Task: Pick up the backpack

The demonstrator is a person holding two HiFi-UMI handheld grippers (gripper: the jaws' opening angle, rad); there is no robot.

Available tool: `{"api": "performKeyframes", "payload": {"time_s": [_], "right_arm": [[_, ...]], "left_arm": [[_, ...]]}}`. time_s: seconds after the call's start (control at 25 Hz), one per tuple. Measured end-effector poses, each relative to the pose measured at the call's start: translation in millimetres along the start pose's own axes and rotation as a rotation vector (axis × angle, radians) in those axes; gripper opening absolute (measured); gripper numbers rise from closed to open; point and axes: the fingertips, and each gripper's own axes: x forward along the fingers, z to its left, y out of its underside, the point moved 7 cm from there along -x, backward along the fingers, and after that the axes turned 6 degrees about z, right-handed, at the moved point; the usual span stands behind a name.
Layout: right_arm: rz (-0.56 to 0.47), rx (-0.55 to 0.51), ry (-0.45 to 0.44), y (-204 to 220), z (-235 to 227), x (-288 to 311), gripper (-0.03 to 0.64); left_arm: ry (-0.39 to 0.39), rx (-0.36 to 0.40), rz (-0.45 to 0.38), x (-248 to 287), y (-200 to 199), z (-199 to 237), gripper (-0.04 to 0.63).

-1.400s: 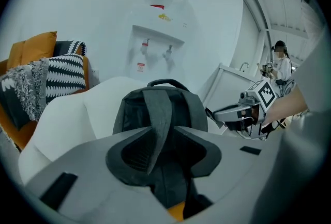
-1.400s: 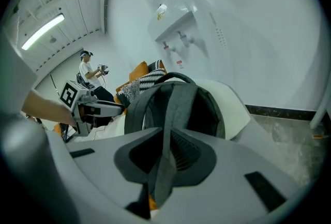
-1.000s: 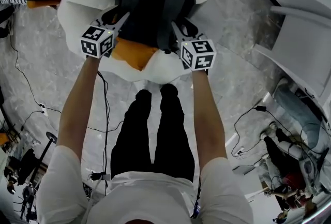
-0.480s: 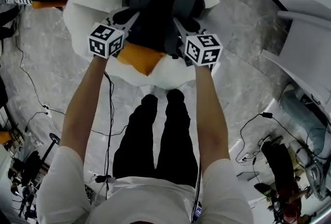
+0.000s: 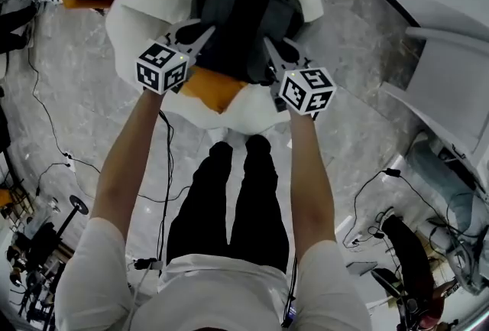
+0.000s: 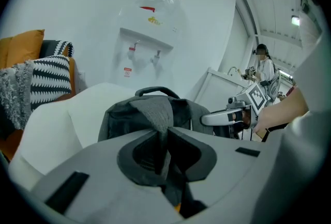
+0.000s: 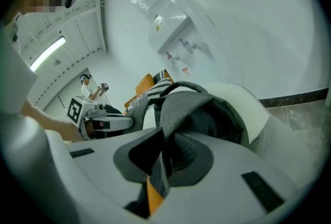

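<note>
Backpack: soft, floppy fabric, probably not heavy. Likely to sag and swing once lifted, so take it by the straps or the top handle. Dark grey with black panels, resting on the white seat. The left gripper and right gripper have just closed their jaws, and each pinches grey strap fabric on the pack's near side.

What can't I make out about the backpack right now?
- Underside of the backpack: head view, hidden by its own body; contact with the white seat unclear.
- Orange object: head view, mostly covered by the backpack; identity unclear.
- Water dispenser labels: left gripper view, too small, blurred.
</note>
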Motion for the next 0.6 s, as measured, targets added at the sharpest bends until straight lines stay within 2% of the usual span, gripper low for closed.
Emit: {"api": "performKeyframes", "payload": {"time_s": [0.24, 0.6], "right_arm": [[-0.048, 0.028, -0.012, -23, 24, -43, 0.037], [-0.030, 0.018, -0.025, -33, 58, -78, 0.037]], "left_arm": [[0.027, -0.022, -0.024, -31, -18, -36, 0.031], [0.008, -0.070, -0.042, -74, -27, -67, 0.031]]}}
